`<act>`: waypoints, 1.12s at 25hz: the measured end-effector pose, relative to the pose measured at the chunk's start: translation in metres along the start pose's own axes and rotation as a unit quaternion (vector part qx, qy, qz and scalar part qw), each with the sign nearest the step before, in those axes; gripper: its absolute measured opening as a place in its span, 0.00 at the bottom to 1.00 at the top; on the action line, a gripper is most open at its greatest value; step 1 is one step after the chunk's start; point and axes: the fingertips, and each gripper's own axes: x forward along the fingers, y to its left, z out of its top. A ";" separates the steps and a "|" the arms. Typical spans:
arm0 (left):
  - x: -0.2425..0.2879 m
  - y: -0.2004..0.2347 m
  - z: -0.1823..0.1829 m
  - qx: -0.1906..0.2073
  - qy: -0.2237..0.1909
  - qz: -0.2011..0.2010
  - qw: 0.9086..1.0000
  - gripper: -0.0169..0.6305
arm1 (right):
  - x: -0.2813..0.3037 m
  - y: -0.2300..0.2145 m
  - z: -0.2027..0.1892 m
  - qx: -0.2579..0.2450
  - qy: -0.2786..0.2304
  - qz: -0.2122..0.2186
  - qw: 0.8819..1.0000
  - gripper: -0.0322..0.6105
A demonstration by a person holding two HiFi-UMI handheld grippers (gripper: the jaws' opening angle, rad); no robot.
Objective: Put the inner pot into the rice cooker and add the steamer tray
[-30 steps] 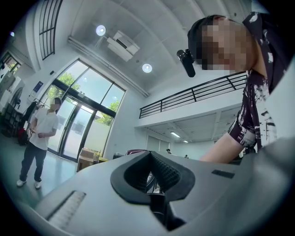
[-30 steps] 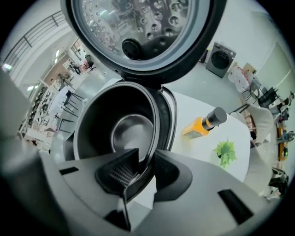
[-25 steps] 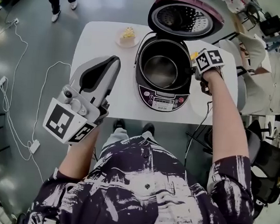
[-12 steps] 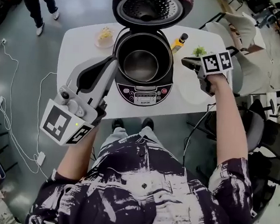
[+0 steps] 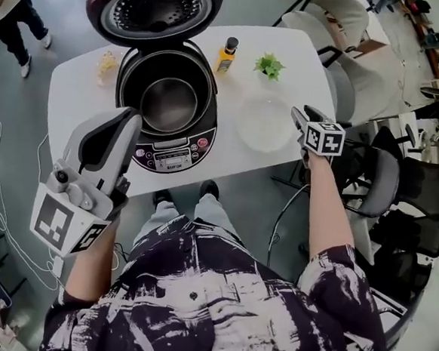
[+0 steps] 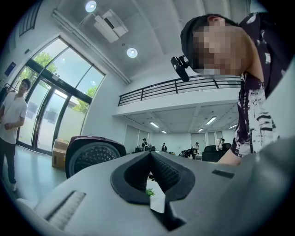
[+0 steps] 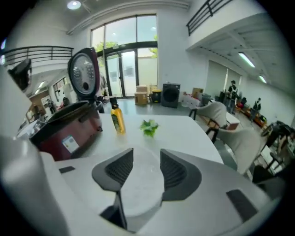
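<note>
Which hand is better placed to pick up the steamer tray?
Right. The right tongs, jaws just opening and empty, face the steamer tray beside them; the left tongs are beyond the rice cooker.

A bystander [image 5: 12,7] is cut off at the head view's upper left corner.

Left gripper [image 5: 130,116] closed, right gripper [image 5: 301,114] opening, empty

Maroon rice cooker [image 5: 176,152]; yellow bottle [image 5: 226,56]; white table [image 5: 291,78]; green plant [image 5: 270,64].
</note>
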 end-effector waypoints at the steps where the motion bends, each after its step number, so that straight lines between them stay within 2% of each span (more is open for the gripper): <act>1: 0.004 -0.002 -0.002 0.001 0.004 -0.001 1.000 0.03 | 0.006 -0.010 -0.019 0.022 0.015 -0.007 1.000 0.31; 6: 0.016 -0.008 -0.008 0.008 0.019 -0.001 1.000 0.03 | 0.036 -0.041 -0.093 0.094 0.087 -0.038 0.991 0.32; 13: 0.020 -0.005 -0.014 0.011 0.029 0.012 0.999 0.03 | 0.067 -0.047 -0.130 0.125 0.152 -0.040 0.980 0.31; 14: 0.020 -0.004 -0.014 0.011 0.029 0.014 0.999 0.03 | 0.069 -0.046 -0.134 0.126 0.162 -0.040 0.978 0.28; 16: 0.019 -0.003 -0.014 0.012 0.031 0.019 0.999 0.03 | 0.073 -0.044 -0.141 0.131 0.179 -0.043 0.974 0.10; 19: 0.017 0.000 -0.014 0.011 0.033 0.024 0.999 0.03 | 0.074 -0.044 -0.144 0.165 0.192 -0.045 0.967 0.06; 23: 0.013 0.003 -0.011 0.008 0.025 0.024 0.999 0.03 | 0.063 -0.042 -0.139 0.154 0.221 -0.044 0.962 0.05; 26: 0.009 0.003 -0.005 0.007 0.013 0.020 1.000 0.03 | 0.050 -0.041 -0.120 0.175 0.215 -0.038 0.960 0.05; 28: 0.006 0.003 0.000 0.006 0.003 0.017 1.000 0.03 | 0.039 -0.037 -0.093 0.170 0.203 -0.025 0.964 0.05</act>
